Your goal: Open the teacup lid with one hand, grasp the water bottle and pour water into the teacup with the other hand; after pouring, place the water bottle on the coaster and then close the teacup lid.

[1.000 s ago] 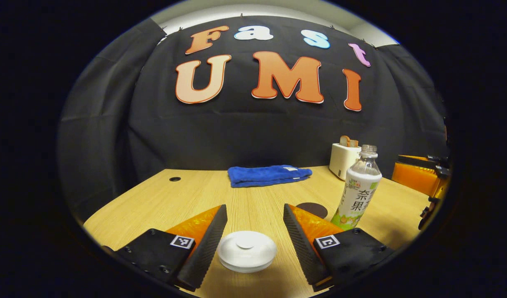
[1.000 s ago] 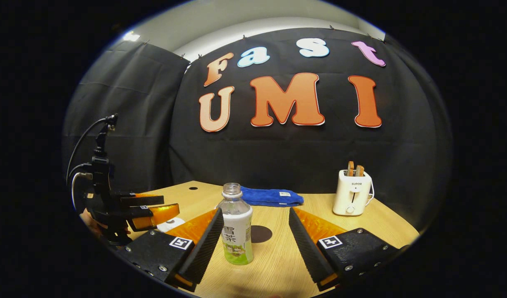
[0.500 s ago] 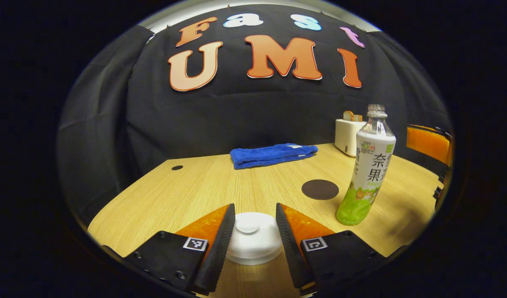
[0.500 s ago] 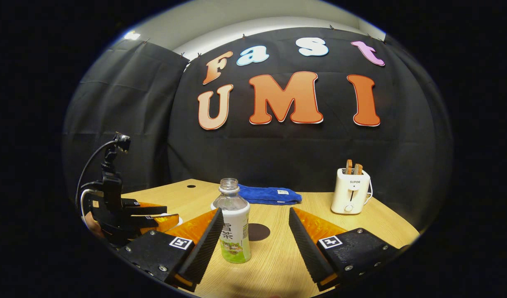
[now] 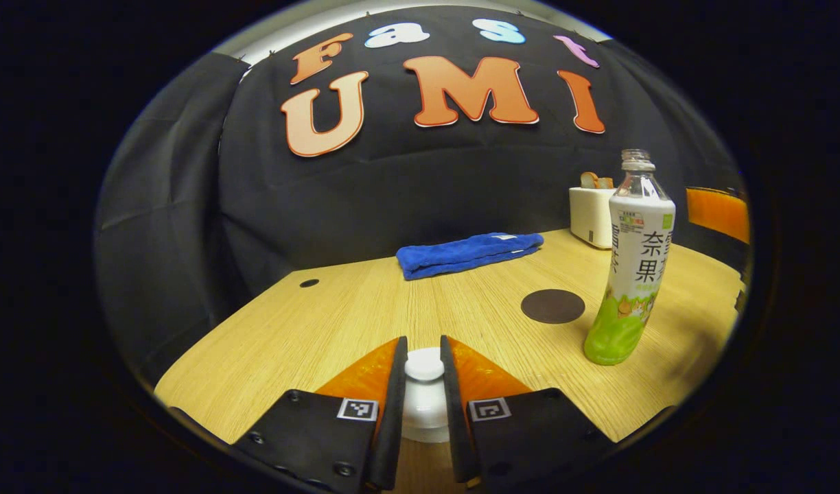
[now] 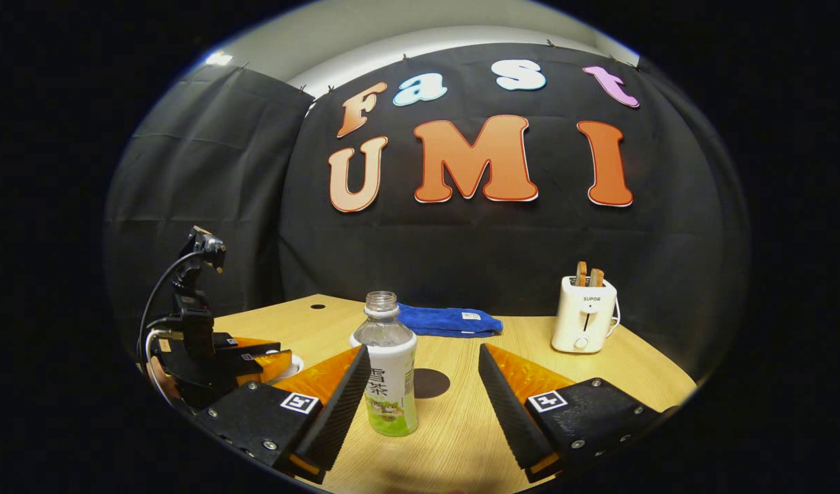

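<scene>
In the left gripper view the left gripper (image 5: pixel 423 374) is sitting low over the bench (image 5: pixel 337 322), its fingers drawn in close on either side of the knob of the lid (image 5: pixel 424 391), touching it or nearly so; whether both are truly pressing cannot be told. The lid is still lying on the cup, whose body is hidden beneath it, so what the cup is holding cannot be told. To lift well, the fingers should be pinching the knob squarely at its waist and rising straight up, keeping the lid level so the cup is not dragged along. Right of the lid, the coaster (image 5: pixel 552 306) is lying bare on the bench, and just right of that the bottle (image 5: pixel 631 267) is standing upright with its cap off; its clear upper part is looking empty, and the label is hiding any level lower down. Behind the coaster a towel (image 5: pixel 468 252) is lying folded, and a toaster (image 5: pixel 591 216) is standing behind the bottle with slices poking out of its slots. In the right gripper view the right gripper (image 6: pixel 420 387) is hanging with its fingers wide apart, the bottle just beyond its left finger and not yet between the two, so it is needing to shift toward the lid side before closing on the label.
</scene>
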`<state>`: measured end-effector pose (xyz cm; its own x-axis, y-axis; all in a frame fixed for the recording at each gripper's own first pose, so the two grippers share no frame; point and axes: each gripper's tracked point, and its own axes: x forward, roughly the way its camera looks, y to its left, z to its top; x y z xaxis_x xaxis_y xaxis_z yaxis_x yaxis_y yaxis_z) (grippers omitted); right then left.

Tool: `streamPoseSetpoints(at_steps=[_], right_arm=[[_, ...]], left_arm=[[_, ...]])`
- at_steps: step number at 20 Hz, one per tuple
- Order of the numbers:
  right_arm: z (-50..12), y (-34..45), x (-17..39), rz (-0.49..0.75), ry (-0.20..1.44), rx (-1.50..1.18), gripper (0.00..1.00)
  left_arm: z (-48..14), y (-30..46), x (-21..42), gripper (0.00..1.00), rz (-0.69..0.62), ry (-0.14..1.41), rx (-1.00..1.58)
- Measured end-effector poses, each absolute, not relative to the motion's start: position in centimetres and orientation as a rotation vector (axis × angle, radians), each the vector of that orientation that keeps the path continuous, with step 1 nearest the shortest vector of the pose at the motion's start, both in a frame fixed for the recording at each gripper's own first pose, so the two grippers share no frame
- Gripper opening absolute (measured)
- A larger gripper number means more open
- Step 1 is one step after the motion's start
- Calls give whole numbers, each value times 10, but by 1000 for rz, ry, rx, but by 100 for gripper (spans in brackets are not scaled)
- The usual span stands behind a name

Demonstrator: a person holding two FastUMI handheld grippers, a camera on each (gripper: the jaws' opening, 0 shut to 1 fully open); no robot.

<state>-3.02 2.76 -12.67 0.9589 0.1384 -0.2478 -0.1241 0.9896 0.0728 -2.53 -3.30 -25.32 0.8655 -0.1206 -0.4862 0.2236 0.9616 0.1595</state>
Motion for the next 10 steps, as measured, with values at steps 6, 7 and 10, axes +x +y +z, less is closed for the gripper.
streamPoseSetpoints(at_steps=[6, 7, 10], right_arm=[[-136, 35, -27, 151, 281, 57, 95], [-139, 37, -26, 156, 289, 55, 95], [-152, 49, -25, 181, 323, 54, 95]], left_arm=[[-250, -34, -23, 34, -173, 480, 175], [-247, -30, -18, 34, -157, 462, 164], [-239, -19, -14, 26, -110, 437, 125]])
